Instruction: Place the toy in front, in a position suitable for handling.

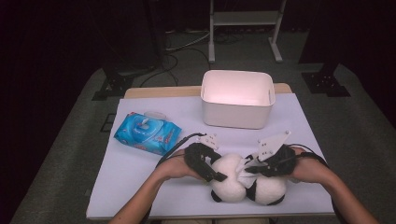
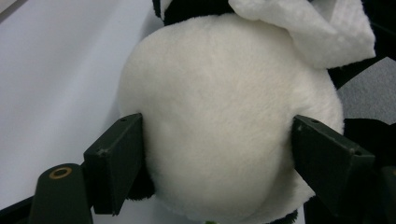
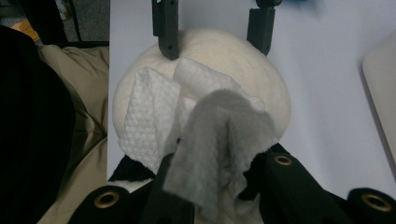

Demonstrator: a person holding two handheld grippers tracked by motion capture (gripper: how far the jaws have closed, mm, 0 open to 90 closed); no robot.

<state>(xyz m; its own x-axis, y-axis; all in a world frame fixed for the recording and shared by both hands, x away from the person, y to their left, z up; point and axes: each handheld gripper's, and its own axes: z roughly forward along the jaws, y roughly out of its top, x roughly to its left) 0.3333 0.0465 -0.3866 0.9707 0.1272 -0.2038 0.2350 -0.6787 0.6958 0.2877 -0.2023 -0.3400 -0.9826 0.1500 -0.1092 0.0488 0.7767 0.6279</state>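
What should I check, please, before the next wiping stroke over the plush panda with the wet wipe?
1. Left claw clamped on the plush panda: ok, both pads press into its white fur.
2. Right claw shut on the wet wipe: ok, the wipe bunches out between its jaws.
3. Wipe lying on the panda: ok, it drapes over the white fur.
4. Panda resting on the table: ok.
5. Wipes pack within reach: ok, its lid flap stands open.
6. White bin ready for the used wipe: cannot tell, its floor is washed out by glare.
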